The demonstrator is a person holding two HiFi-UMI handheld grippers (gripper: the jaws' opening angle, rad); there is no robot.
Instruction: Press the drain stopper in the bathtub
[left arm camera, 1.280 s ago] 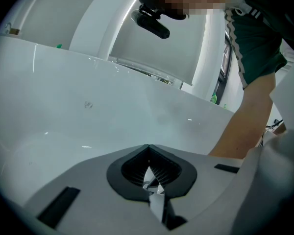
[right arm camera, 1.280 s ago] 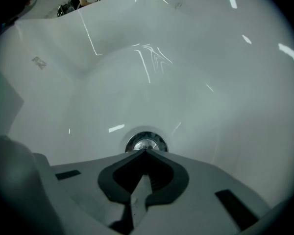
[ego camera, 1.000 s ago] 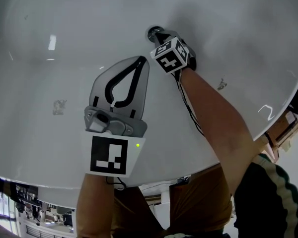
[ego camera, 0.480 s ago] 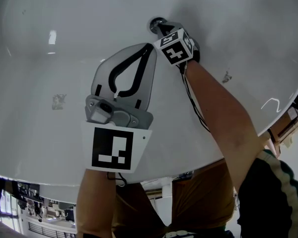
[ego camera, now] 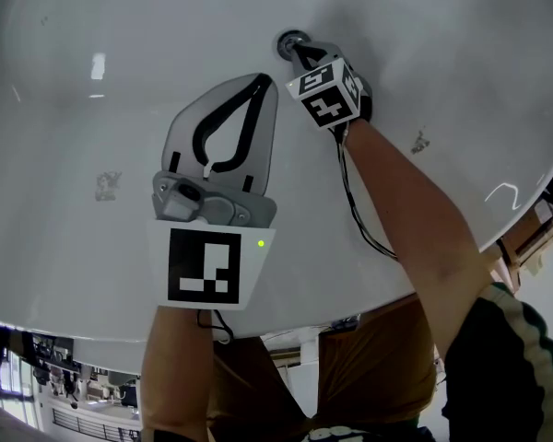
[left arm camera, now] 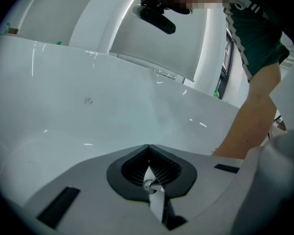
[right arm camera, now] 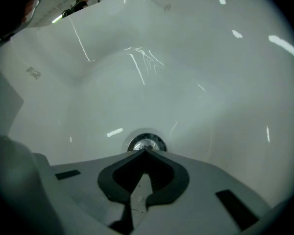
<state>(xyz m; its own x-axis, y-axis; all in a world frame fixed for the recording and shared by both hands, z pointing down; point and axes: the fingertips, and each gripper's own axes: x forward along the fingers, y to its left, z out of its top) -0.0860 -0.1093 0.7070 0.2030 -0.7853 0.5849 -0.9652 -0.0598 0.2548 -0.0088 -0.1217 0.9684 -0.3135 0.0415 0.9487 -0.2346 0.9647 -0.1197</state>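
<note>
With jaws closed, my right gripper (ego camera: 295,53) points at the chrome drain stopper (right arm camera: 146,143); my left gripper (ego camera: 261,81) hovers closed, empty.

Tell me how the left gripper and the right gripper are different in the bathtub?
The right gripper has its tip right at the drain stopper; the left gripper hangs over bare bathtub, away from the drain. The right gripper reaches deep into the tub, while the left gripper sits nearer the person's head, so it looks bigger. Both are shut, fingers together, holding nothing.
</note>
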